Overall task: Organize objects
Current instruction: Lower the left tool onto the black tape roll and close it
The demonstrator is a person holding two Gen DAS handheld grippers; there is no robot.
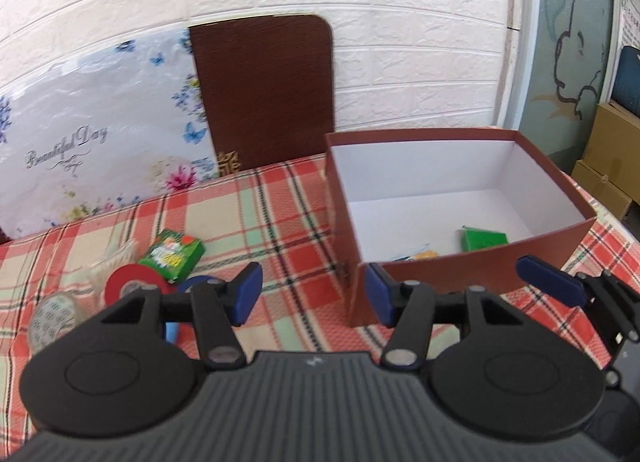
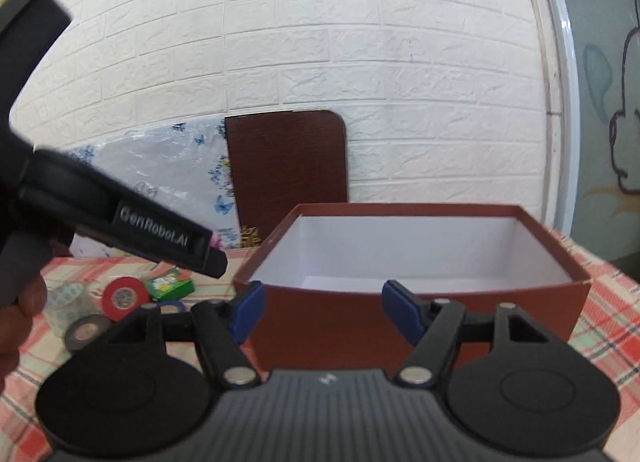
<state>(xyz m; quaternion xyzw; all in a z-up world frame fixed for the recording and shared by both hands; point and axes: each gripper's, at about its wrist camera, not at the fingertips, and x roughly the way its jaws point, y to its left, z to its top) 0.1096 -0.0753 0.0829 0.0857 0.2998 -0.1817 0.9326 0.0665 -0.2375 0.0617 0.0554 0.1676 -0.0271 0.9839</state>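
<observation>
Left wrist view: the left tool (image 1: pixel 312 294) hangs open and empty, the green packet (image 1: pixel 174 256) and red tape roll (image 1: pixel 134 284) just left of it. The open, empty right tool (image 2: pixel 322 312) faces the brown box (image 2: pixel 420 322) at the surface's right, so the left is nearer.

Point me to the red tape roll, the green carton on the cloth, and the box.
red tape roll (image 1: pixel 128 284), left wrist view, upper rim
green carton (image 1: pixel 173 252), left wrist view, printed top face
box (image 2: pixel 400 326), right wrist view, front outer wall

Matt cardboard box (image 1: pixel 460 274) sits on a woven checked cloth (image 1: pixel 280 230); glossy red tape roll (image 1: pixel 134 286).
</observation>
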